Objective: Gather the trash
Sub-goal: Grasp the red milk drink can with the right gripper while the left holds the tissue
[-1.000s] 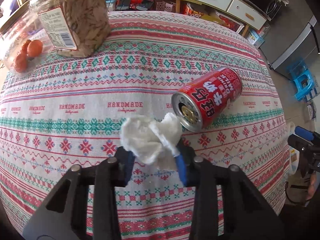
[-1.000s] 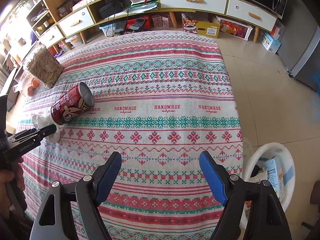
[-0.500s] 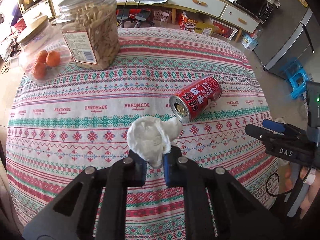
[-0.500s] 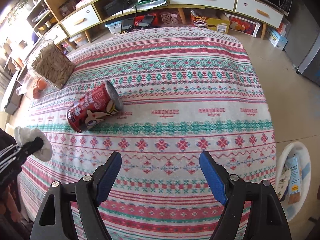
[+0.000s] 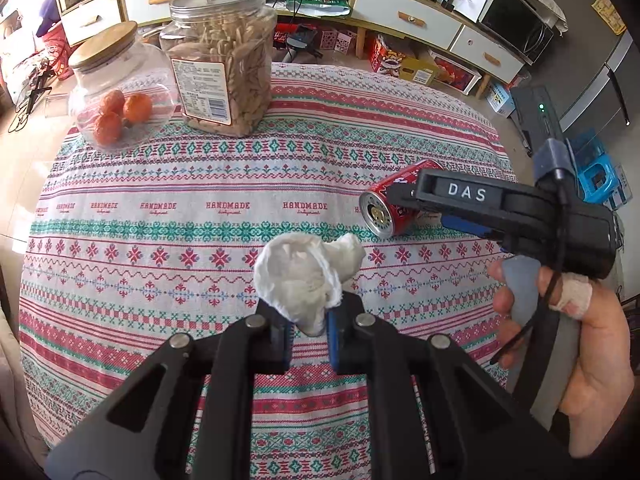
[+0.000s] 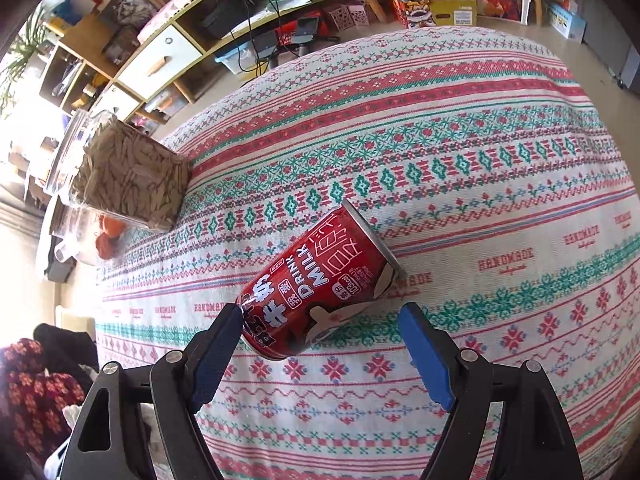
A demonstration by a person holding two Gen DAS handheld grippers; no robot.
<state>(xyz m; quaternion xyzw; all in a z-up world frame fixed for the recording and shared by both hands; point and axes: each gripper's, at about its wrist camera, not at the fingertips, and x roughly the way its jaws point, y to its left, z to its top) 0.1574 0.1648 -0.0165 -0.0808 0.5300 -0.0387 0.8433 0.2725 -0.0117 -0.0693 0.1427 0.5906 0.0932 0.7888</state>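
Note:
A crumpled white tissue (image 5: pixel 304 276) is pinched between the blue pads of my left gripper (image 5: pixel 308 328), which is shut on it and holds it above the patterned tablecloth (image 5: pixel 160 208). A red milk-drink can (image 6: pixel 320 272) lies on its side on the cloth. My right gripper (image 6: pixel 320 314) stands open over the can's near end, one finger on each side. Its left pad (image 6: pixel 224 332) is close to the can's rim; I cannot tell if they touch. In the left wrist view the can (image 5: pixel 380 212) shows under the right gripper's fingers (image 5: pixel 448 192).
A plastic jar of seeds (image 5: pixel 224 68) and a glass jar with oranges (image 5: pixel 116 96) stand at the table's far left. A person's hand (image 5: pixel 580 340) holds the right gripper's handle. Low cabinets (image 5: pixel 400 20) line the far wall.
The left gripper's jaws closed on the tissue and lifted it off the cloth. The right gripper travelled left across the table until the can lay between its open fingers.

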